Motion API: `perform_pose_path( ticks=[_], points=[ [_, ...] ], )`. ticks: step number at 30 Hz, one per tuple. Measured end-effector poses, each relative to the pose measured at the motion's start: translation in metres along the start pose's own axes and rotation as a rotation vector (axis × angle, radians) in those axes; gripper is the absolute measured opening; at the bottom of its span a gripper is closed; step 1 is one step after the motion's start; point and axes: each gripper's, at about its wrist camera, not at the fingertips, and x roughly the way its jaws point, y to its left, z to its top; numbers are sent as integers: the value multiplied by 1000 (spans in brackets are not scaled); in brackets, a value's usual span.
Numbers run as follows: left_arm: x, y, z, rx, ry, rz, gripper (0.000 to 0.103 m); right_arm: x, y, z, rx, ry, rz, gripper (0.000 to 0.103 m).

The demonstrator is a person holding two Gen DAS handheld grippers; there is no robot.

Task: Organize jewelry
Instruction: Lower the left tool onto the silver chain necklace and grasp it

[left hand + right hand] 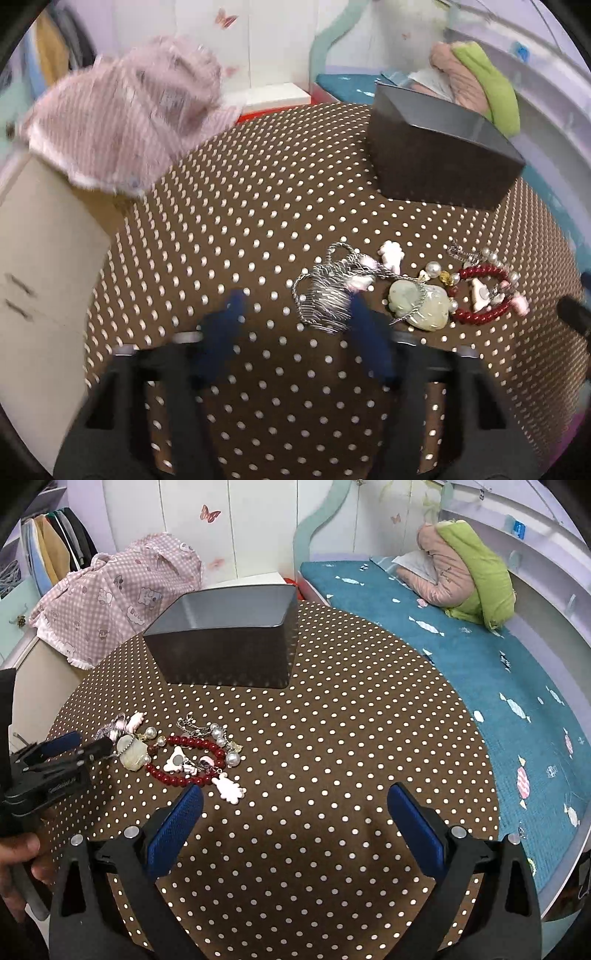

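Observation:
A pile of jewelry lies on the brown polka-dot table (221,206): a silver chain bundle (327,299), a pale jade pendant (421,302), a red bead bracelet (480,314) and pearls (436,268). My left gripper (295,306) is open, its blue fingers just left of and beside the silver chain; it shows blurred. In the right wrist view the left gripper (79,744) sits at the pile's left edge. The red bracelet (184,760) and a pink charm (229,788) lie ahead of my open, empty right gripper (295,805). A dark grey open box (229,638) stands behind.
The grey box (439,155) stands at the table's far right in the left wrist view. A pink checked garment (114,598) hangs over a cabinet at left. A teal bed (480,672) with a pink and green jacket (465,572) borders the table at right.

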Motion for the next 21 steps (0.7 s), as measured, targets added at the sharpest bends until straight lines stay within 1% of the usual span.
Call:
perform_pose_path(
  ticks=[1, 2, 3, 5, 8, 10, 12, 14, 18, 21],
  points=[
    [-1, -2, 0, 11, 1, -27, 27, 0, 1, 0, -2, 1, 1, 96],
    [-2, -3, 0, 20, 1, -35, 20, 0, 1, 1, -4, 1, 2, 96],
    [-3, -4, -1, 34, 0, -42, 17, 0, 2, 2, -5, 0, 1, 96],
    [-6, -3, -5, 34, -8, -78, 16, 0, 3, 2, -3, -1, 6, 96],
    [-15, 3, -7, 5, -25, -122, 7, 3, 3, 3, -4, 5, 16, 96],
    [-22, 9, -9, -12, -35, -144, 6, 6, 4, 2, -12, 13, 25, 96],
    [-32, 11, -10, -15, -56, -146, 6, 11, 6, 2, -17, 26, 30, 96],
    [-46, 15, -10, -21, -90, -170, 6, 14, 4, 0, -7, 33, 45, 96],
    [-78, 25, -10, -30, -154, -175, 6, 20, 0, -2, -5, 39, 64, 96],
    [-93, 29, 0, -26, -195, -176, 6, 23, 2, -4, -17, 41, 79, 96]
  ],
)
